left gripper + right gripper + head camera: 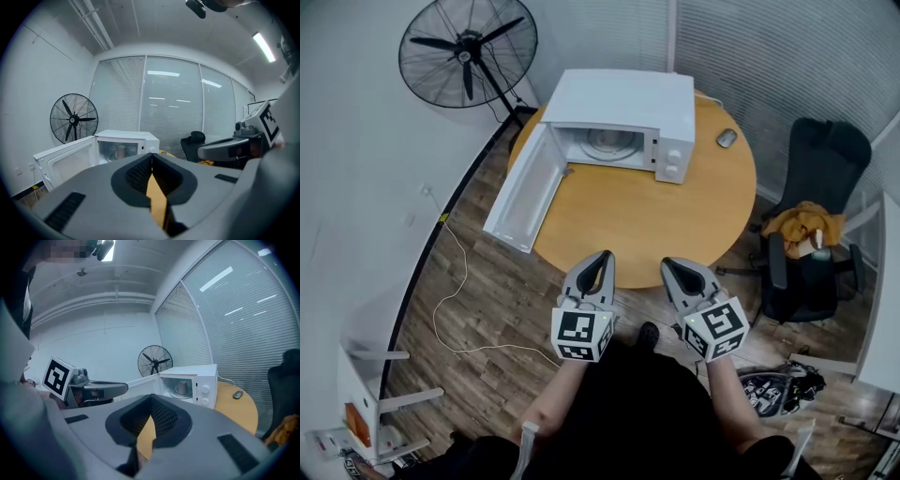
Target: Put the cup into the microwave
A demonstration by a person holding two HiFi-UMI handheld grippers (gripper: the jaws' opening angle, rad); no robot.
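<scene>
Left tool (151,154) shut; cup (180,387) small, dim

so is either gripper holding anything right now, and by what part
Nothing is held. The left gripper and the right gripper both have their jaws together with nothing between them; the cup stands inside the open microwave.

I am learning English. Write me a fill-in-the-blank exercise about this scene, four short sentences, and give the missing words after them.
1. The cup stands inside the ____.
2. Its door is swung ____.
3. The black standing ____ has blades inside a wire cage.
4. The left claw and the right claw are both ____ and hold nothing.

Missing words: microwave; open; fan; shut.
</scene>
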